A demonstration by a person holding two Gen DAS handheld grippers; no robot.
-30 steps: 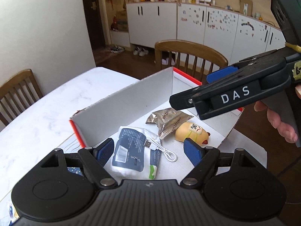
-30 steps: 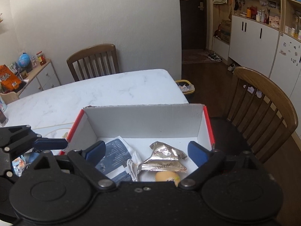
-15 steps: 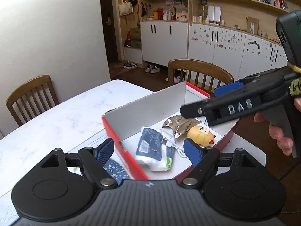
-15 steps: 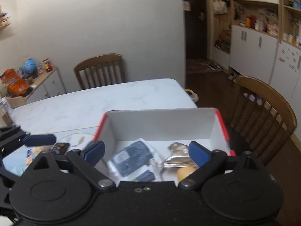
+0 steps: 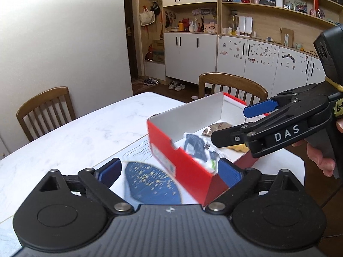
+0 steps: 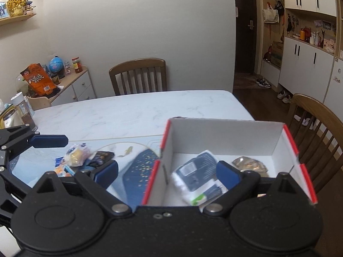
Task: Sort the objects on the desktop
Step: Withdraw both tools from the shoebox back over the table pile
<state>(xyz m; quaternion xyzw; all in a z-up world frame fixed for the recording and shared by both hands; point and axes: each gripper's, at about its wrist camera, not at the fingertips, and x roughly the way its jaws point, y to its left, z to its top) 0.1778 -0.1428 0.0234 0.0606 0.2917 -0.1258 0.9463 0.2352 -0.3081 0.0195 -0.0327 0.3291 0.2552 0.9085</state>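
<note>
A red box with white inside (image 5: 182, 160) (image 6: 225, 137) stands on the table. In it lie a blue and white packet (image 5: 196, 146) (image 6: 199, 171), a silver foil wrapper (image 5: 216, 127) (image 6: 249, 163) and a yellow toy (image 5: 239, 147). My left gripper (image 5: 169, 169) is open and empty, low over the table to the left of the box; it also shows in the right wrist view (image 6: 49, 140). My right gripper (image 6: 167, 172) is open and empty above the box's near edge; it also shows in the left wrist view (image 5: 242, 124). Several small packets (image 6: 79, 156) lie on the table left of the box.
A dark blue fan-shaped print (image 5: 150, 184) (image 6: 139, 171) marks the mat beside the box. Wooden chairs (image 5: 47, 109) (image 6: 139, 75) (image 5: 233, 85) stand around the white marble table (image 5: 64, 139). A side cabinet with snacks and a globe (image 6: 53, 75) stands at the far left.
Both grippers have drawn back and to the left of the box, so the box now sits further right in both views. The loose packets on the table have come into the right wrist view.
</note>
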